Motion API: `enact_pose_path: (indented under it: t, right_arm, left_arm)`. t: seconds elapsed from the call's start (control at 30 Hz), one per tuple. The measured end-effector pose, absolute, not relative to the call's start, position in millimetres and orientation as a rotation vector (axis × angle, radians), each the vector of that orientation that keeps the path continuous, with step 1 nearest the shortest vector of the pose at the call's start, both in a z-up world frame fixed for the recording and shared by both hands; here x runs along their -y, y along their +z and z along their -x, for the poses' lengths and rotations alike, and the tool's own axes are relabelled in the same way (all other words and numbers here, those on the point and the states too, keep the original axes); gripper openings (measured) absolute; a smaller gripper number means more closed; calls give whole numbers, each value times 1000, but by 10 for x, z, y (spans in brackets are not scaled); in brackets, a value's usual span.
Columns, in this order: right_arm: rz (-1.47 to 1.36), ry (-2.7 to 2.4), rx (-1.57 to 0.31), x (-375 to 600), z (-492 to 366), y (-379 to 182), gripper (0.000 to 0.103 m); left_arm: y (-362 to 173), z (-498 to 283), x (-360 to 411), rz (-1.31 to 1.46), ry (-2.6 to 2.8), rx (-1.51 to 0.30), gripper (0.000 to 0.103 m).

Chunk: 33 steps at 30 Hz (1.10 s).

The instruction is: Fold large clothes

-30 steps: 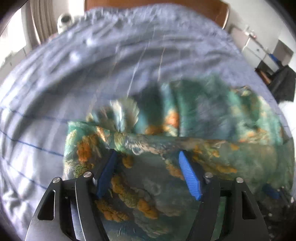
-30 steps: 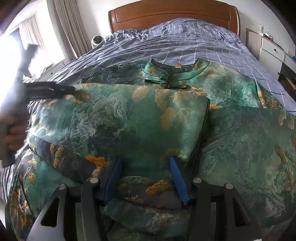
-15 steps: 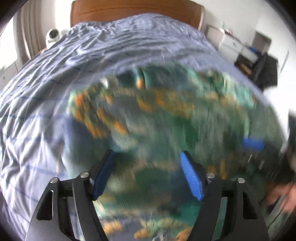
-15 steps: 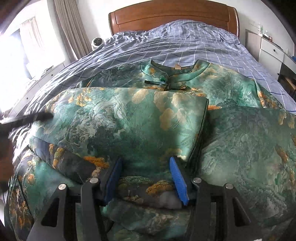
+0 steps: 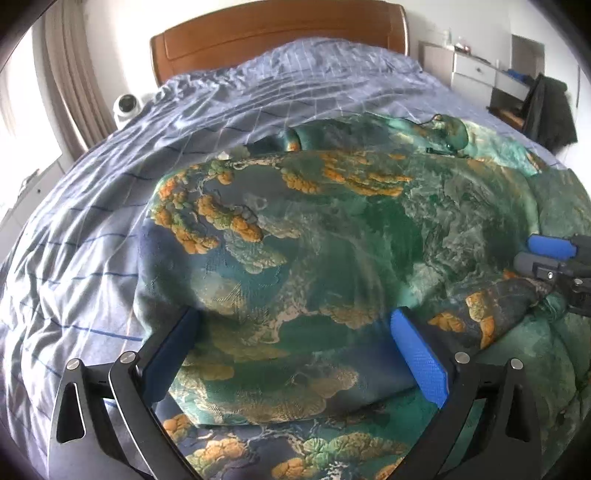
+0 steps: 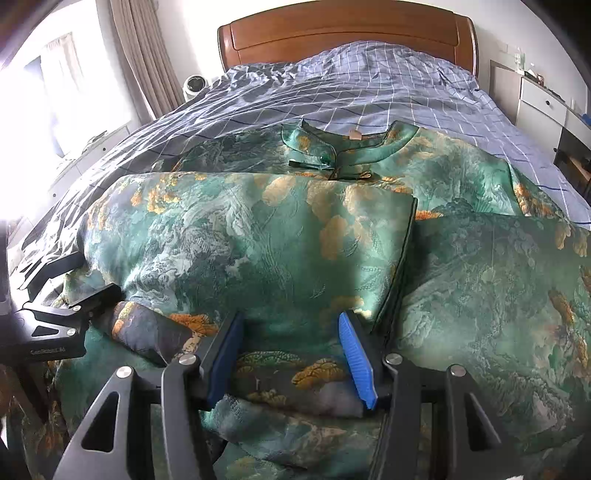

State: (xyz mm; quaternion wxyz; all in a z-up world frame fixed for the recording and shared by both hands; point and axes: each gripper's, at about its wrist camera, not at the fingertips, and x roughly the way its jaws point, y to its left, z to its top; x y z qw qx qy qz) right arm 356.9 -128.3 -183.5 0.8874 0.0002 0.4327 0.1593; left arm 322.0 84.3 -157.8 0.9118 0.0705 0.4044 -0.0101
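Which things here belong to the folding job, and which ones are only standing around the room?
Part of the job:
- green patterned garment, lower part folded up over the body
- left gripper, jaws opening
- right gripper, bunched fabric between its pads
- checked bedspread, the work surface

Just standing about:
- wooden headboard
- small white device beside the bed
- white drawers
- curtain

- A large green brocade garment (image 6: 280, 240), patterned with orange-gold clouds and teal landscape motifs, lies spread across the foot half of the bed.
- Its stand-up collar (image 6: 347, 147), fastened with a knotted frog closure, points toward the headboard end.
- The lower part is folded up over the body, its dark-piped edge (image 6: 402, 258) running down the middle.
- A bunched fold of darker blue-grey cloth (image 6: 295, 384) rests along the near edge.
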Motion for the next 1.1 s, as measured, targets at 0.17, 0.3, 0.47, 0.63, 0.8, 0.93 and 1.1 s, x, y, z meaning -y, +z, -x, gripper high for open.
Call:
enact_pose_path:
  t: [0.17, 0.3, 0.47, 0.63, 0.8, 0.93, 1.1]
  right_arm:
    - [-5, 337, -885, 1281, -3552, -1831, 55]
    - [-5, 338, -875, 1282, -3539, -1835, 55]
    - [2, 334, -877, 1277, -3530, -1843, 55]
    - [33, 317, -881, 1239, -3532, -1843, 55]
    - [36, 315, -882, 1234, -3532, -1842, 55]
    - [27, 319, -877, 1231, -3528, -1838, 55]
    - [26, 319, -876, 1227, -3529, -1841, 55]
  left_arm:
    - [-1577, -3215, -842, -146, -21, -833, 102]
    - [-1577, -3216, -844, -144, -22, -833, 103]
    - [-1576, -3214, -846, -144, -21, -834, 102]
    - [-1577, -3218, -845, -145, -21, -834, 103]
    - [-1575, -3213, -846, -144, -21, -834, 103]
    - [-1574, -3211, -846, -144, -21, -834, 102]
    - [-1574, -3212, -846, -144, -21, -834, 102]
